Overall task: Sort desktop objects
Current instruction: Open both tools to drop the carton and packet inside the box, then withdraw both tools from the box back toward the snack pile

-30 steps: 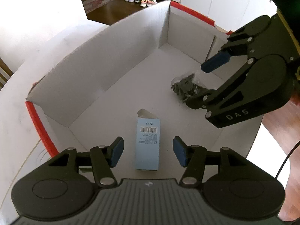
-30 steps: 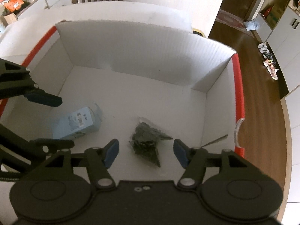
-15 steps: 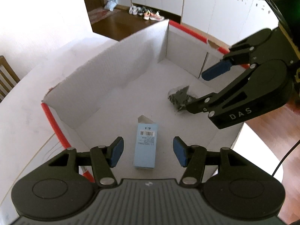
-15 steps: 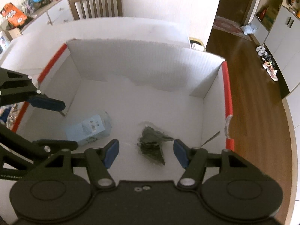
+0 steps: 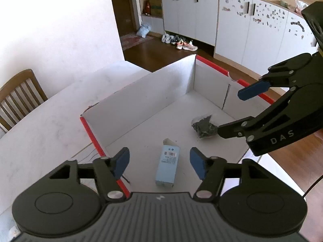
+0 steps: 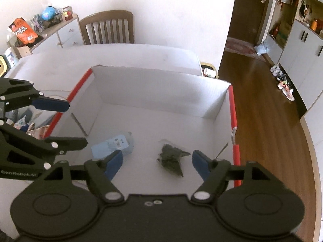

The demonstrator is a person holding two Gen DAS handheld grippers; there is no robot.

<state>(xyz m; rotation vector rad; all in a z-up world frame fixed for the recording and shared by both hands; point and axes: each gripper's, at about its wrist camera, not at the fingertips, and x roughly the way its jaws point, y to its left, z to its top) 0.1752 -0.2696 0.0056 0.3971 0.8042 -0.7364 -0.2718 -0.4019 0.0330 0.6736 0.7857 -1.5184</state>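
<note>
A white cardboard box with red-taped edges stands on the white table. A light blue carton and a dark packet lie on its floor. My left gripper is open and empty, held above the box over the carton. My right gripper is open and empty, held above the box over the dark packet. The carton lies left of it in the right wrist view. The right gripper shows at the right of the left wrist view.
The box's red edge runs along its right side. A wooden chair stands behind the table. Several small items lie left of the box. Wood floor lies beyond the table's right edge.
Both grippers have risen up and back out of the box, staying open. The carton and the packet lie where they were.
</note>
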